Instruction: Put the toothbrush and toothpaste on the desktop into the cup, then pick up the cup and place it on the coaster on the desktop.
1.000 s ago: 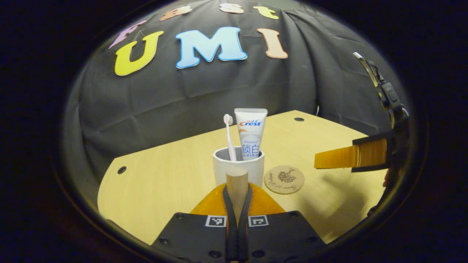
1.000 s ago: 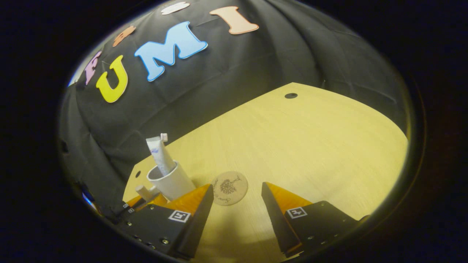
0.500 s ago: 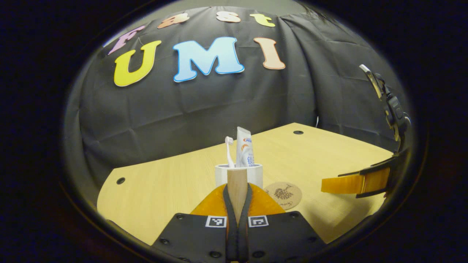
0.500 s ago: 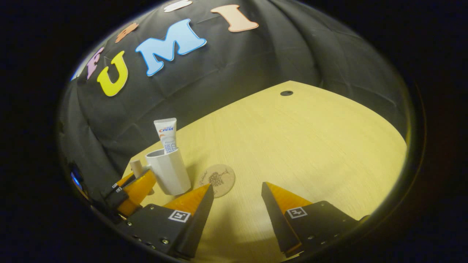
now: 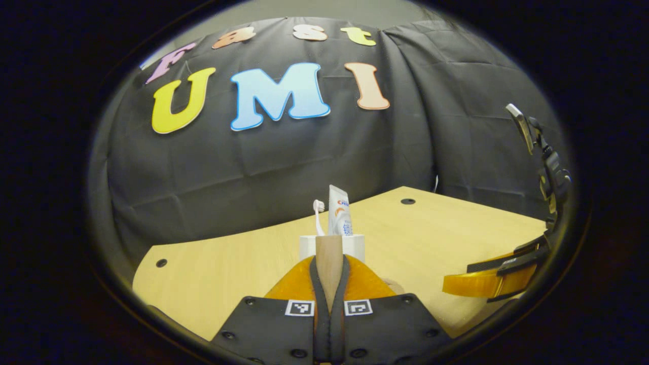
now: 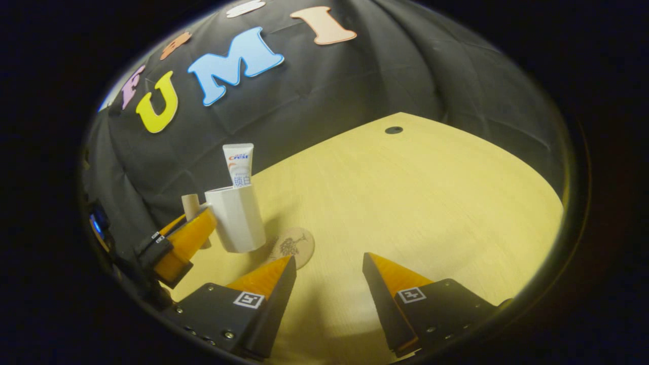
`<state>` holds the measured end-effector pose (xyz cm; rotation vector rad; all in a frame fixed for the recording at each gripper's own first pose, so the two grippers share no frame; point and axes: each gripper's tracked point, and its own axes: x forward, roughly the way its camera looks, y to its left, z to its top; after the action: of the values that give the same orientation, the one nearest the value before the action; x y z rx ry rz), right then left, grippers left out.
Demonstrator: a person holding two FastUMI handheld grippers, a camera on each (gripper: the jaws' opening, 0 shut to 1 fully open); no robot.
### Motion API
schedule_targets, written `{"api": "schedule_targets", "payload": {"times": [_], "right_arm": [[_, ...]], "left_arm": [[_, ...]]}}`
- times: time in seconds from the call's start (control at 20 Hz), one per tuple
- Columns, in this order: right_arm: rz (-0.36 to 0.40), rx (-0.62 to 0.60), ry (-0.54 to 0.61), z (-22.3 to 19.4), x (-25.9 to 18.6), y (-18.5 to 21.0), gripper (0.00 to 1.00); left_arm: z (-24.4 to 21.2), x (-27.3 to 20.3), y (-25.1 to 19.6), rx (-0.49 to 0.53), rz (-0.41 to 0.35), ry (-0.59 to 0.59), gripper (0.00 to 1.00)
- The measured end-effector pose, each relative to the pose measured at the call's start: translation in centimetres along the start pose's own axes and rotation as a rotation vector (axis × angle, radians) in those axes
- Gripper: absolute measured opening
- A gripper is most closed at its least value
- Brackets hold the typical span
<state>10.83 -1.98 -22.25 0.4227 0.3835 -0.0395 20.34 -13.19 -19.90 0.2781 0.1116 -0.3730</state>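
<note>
- White faceted plastic-looking cup point(image 6: 236, 218) with a pale wooden peg handle point(image 5: 329, 263), carried clear of the light wooden desktop point(image 6: 431, 203), as the right gripper view shows.
- Left gripper point(image 5: 329, 271) clamped on that wooden handle, both fingers pressed against its sides, cup hanging out ahead of the fingertips.
- White toothpaste tube point(image 6: 238, 165) and white toothbrush point(image 5: 318, 217) standing upright inside the cup, leaning lightly on the rim.
- Round cork-coloured coaster with a printed tree point(image 6: 290, 244) lying flat on the desktop, just below and beside the cup's base, not yet under it.
- Right gripper point(image 6: 328, 274) idle near the coaster, jaws wide apart, nothing between them.
- Probably light as a load, yet top-heavy: tall tube and brush free to rattle or tip out under a sudden tilt.
- Smooth, hard cup wall likely slippery; handle the better hold, being stiff wood and narrow enough for a firm pinch.
- Offset weight ahead of the grip liable to twist the cup about the handle; level carriage and a slow descent advisable.
- Remaining: short sideways shift over the coaster, base set down flat and centred, then release.
</note>
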Motion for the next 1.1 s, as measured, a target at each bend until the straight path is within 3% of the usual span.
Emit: {"api": "schedule_targets", "payload": {"times": [0.4,0.9,1.1], "right_arm": [[-0.023,0.013,-0.019,1.5,-0.6,-3.7,0.80],[-0.015,0.022,-0.008,1.2,-1.3,-5.0,0.80],[-0.001,0.016,-0.008,0.9,-1.8,-4.6,0.80]], "left_arm": [[-0.4,2.8,-4.2,-0.019,-0.029,0.000,0.07],[-1.7,1.7,-5.2,-0.009,0.025,0.007,0.08],[-3.0,0.8,-5.7,-0.014,0.036,0.025,0.18]]}}
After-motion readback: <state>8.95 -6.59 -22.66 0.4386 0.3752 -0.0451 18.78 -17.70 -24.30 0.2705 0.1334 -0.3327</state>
